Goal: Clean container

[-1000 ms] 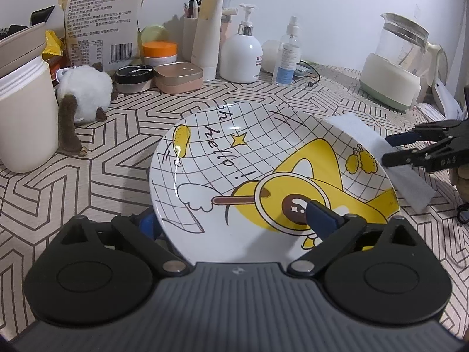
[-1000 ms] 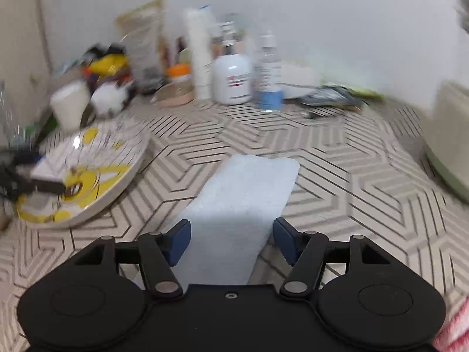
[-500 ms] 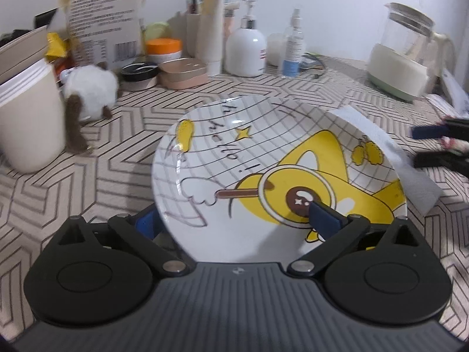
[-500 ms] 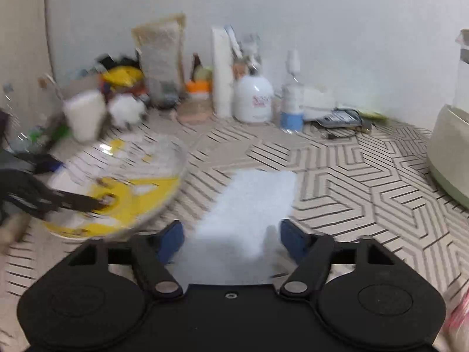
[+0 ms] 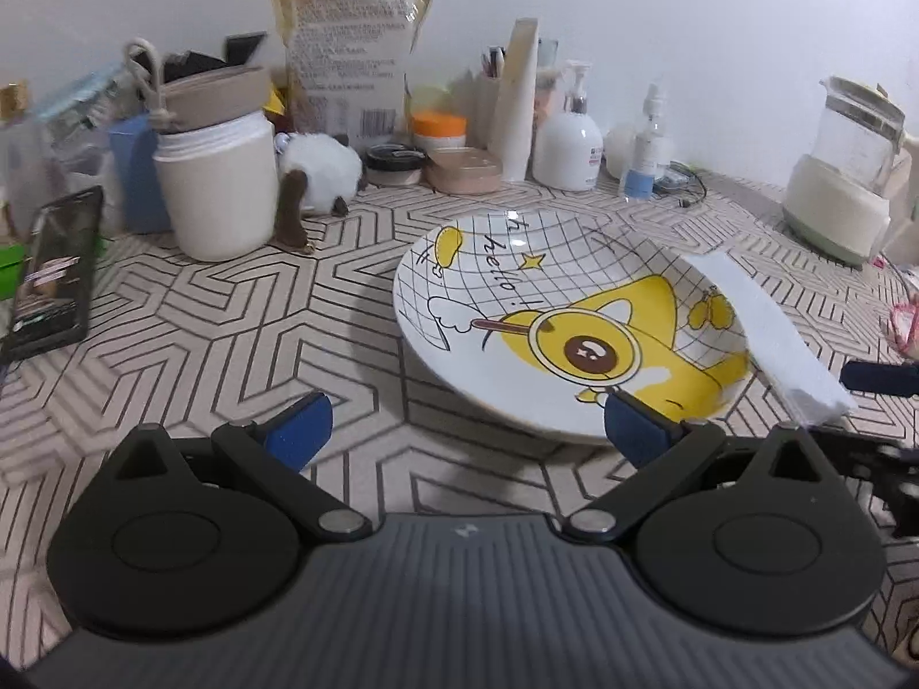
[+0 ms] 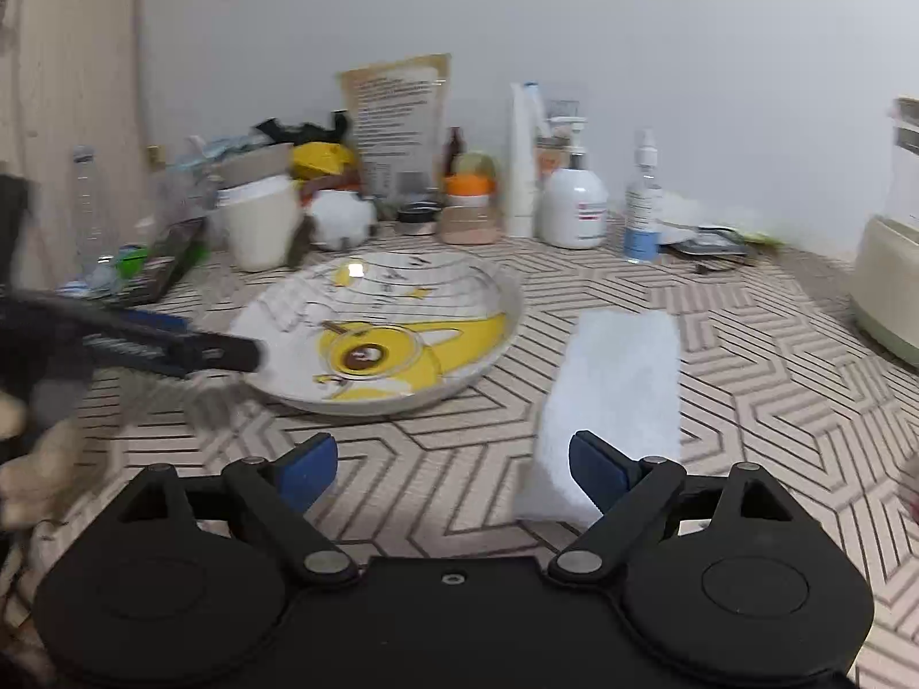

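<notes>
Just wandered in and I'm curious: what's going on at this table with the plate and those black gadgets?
A person holds a claw in each hand and is set to clean the plate, which sits on the patterned table. The left claw is open at the plate's near rim, gripping nothing. The right claw is open too, low over the table by the near end of a white wipe lying flat beside the plate. The wipe is not yet picked up, so wiping hasn't begun.

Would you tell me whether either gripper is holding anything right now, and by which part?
Nothing is held: the left gripper is open beside the plate, and the right gripper is open near the white cloth.
</notes>
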